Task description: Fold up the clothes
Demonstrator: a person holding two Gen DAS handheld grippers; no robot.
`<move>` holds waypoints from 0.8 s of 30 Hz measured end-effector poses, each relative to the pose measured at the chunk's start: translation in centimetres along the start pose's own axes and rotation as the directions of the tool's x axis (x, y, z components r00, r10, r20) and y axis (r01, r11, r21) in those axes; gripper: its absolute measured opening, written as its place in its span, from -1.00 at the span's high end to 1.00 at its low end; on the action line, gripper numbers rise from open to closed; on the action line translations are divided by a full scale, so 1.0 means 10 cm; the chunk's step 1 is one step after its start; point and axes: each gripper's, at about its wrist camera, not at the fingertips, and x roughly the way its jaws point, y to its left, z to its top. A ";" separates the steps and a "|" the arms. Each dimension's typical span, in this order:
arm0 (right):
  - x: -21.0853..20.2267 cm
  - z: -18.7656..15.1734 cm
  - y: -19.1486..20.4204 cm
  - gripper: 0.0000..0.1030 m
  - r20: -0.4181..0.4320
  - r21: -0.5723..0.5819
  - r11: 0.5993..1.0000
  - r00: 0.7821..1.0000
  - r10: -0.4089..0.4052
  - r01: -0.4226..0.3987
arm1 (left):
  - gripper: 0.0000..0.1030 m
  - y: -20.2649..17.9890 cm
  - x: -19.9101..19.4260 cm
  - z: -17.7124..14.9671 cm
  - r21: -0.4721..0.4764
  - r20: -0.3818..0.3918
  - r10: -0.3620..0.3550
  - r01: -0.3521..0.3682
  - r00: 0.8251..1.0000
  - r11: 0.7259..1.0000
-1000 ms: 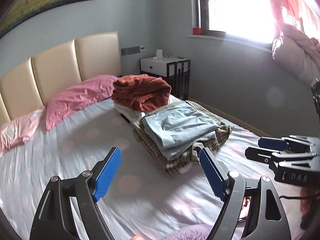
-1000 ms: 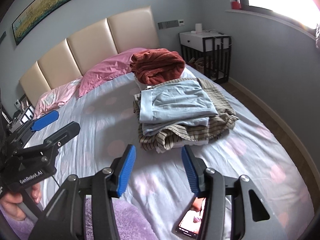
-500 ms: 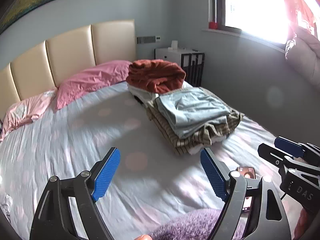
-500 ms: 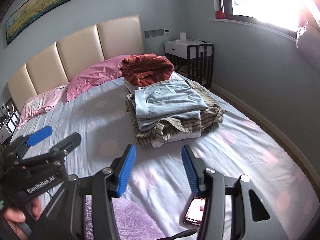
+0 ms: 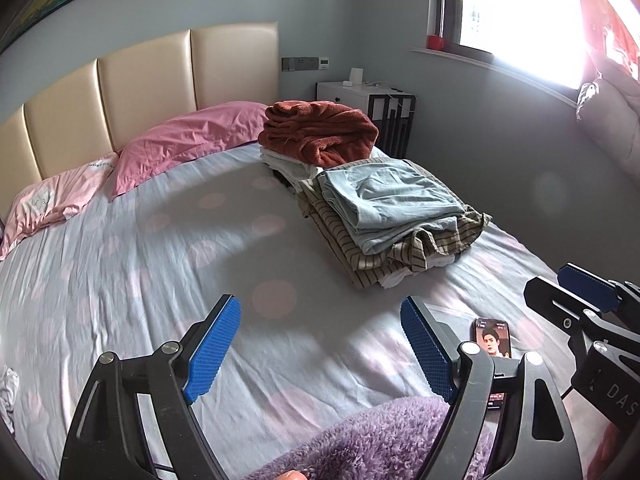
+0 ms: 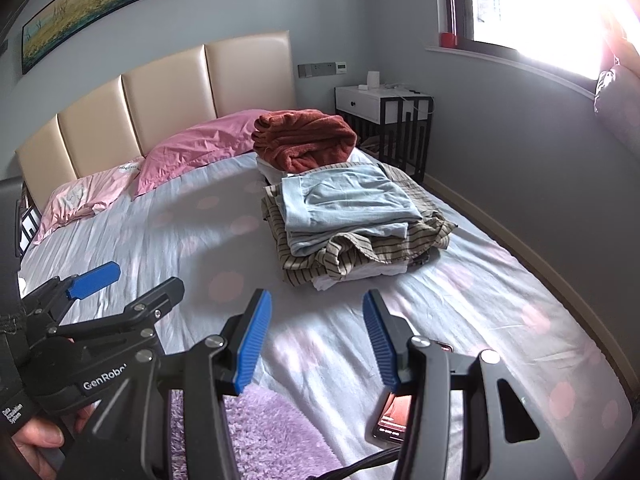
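Claws over the bed, both gaping and empty.
Left claw (image 5: 320,354) and right claw (image 6: 316,340) hover above purple fleece (image 6: 264,432); folded clothes (image 5: 392,208) lie ahead.

Black-framed tongs (image 5: 320,352), ribbed blue pads (image 5: 212,350), silver screws, white "GenRobot" lettering

Rust-red towel (image 5: 320,130), pale blue garment (image 5: 392,200), striped olive shirt (image 5: 424,248), pink pillows (image 5: 188,144), fuzzy purple garment (image 5: 368,440)

Blue-grey walls, beige padded headboard (image 6: 168,96), white nightstand (image 6: 372,104), glaring sunlit window (image 6: 532,8).
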 end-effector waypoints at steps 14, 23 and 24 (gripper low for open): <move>-0.04 -0.03 0.04 0.09 -0.002 -0.005 1.000 1.000 -0.001 0.001 | -0.62 -0.02 -0.01 0.00 -0.004 -0.016 -0.005 0.005 1.000 1.000; -0.04 -0.05 0.02 0.09 -0.005 0.000 1.000 1.000 0.003 -0.003 | -0.62 -0.04 -0.04 -0.01 0.004 -0.013 -0.010 0.010 1.000 1.000; -0.04 -0.05 0.02 0.09 -0.005 0.000 1.000 1.000 0.003 -0.003 | -0.62 -0.05 -0.04 -0.01 0.005 -0.012 -0.010 0.010 1.000 1.000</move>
